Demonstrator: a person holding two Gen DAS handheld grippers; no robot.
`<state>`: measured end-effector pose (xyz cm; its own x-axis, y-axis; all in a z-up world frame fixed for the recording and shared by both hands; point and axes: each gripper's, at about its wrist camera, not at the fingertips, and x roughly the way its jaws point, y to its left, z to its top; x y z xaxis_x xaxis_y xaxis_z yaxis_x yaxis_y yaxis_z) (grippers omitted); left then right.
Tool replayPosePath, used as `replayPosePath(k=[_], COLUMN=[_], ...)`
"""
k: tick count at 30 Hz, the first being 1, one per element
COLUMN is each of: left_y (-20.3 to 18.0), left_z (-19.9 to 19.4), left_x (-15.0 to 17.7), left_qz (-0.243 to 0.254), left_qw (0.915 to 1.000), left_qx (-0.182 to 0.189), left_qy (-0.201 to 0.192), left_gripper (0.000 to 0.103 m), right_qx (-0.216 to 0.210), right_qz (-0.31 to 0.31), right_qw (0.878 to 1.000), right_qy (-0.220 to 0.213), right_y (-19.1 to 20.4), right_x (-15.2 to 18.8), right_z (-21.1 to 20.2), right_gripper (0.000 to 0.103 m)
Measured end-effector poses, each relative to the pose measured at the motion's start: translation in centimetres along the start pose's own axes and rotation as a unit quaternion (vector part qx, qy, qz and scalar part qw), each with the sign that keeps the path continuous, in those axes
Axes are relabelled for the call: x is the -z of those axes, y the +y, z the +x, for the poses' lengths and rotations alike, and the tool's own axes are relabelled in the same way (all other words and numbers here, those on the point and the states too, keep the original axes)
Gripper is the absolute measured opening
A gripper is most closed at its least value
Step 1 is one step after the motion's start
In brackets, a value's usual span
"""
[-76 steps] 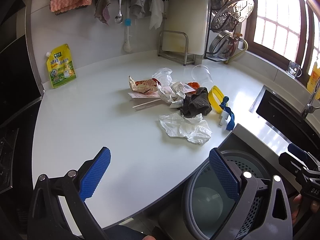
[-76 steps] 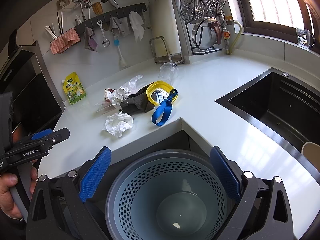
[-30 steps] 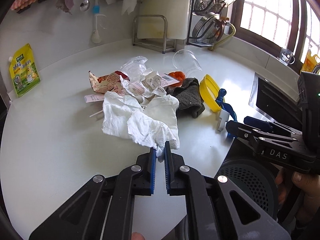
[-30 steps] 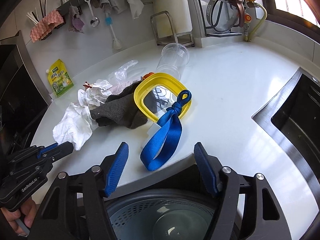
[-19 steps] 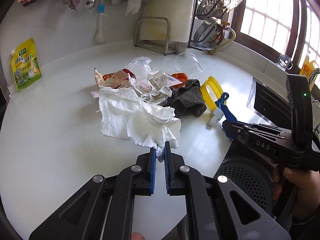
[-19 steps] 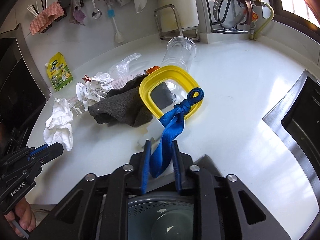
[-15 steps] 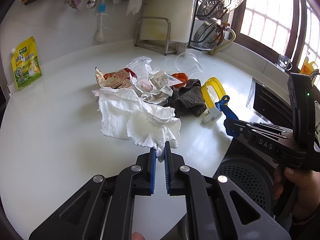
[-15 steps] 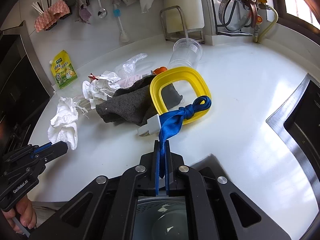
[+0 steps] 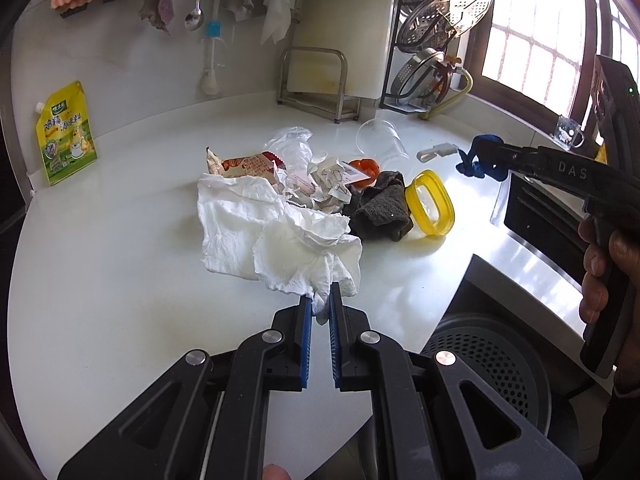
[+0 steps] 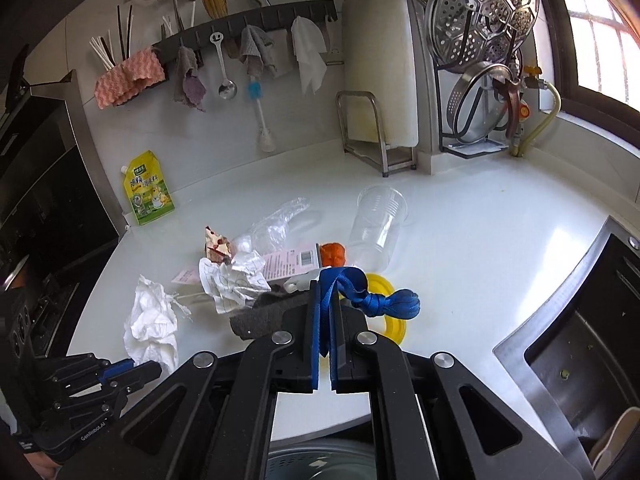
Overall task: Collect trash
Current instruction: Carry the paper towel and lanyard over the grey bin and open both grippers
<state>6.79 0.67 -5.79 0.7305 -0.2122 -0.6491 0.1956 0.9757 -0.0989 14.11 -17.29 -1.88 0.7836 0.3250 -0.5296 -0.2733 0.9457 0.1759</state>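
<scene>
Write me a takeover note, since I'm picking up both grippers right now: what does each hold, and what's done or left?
Left gripper: shut on white tissue, mostly resting on the counter.
Right gripper: shut on blue strap, lifted clear of the counter.
Bin: below the counter edge; nothing seen in it.
Left: drop both, then wrapper, crumpled paper, plastic cup, dark cloth, yellow lid.

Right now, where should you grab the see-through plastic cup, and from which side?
Pinch the rim at the clear cup's open mouth, coming from the back wall side. It lies tipped over, mouth facing the wall, so one finger can slip inside the thin wall there.
</scene>
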Motion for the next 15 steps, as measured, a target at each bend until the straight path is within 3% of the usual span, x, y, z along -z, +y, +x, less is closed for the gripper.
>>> replayPosePath(k=[8, 15], left_y=[-1.3, -3.3], left_z=[-2.4, -4.6], left_x=[-0.2, 1.0], left_qz=[0.012, 0.022], left_qw=[0.9998, 0.9996], left_qx=[0.002, 0.009], left_qy=[-0.015, -0.016], left_gripper=[0.008, 0.008], right_qx=[-0.017, -0.018], right_qz=[-0.001, -0.009], right_qw=[1.0, 1.0], right_qy=[-0.013, 0.013], right_y=[1.3, 2.4], right_x=[1.2, 6.2], right_z=[-4.1, -7.1], right_gripper=[0.003, 0.003])
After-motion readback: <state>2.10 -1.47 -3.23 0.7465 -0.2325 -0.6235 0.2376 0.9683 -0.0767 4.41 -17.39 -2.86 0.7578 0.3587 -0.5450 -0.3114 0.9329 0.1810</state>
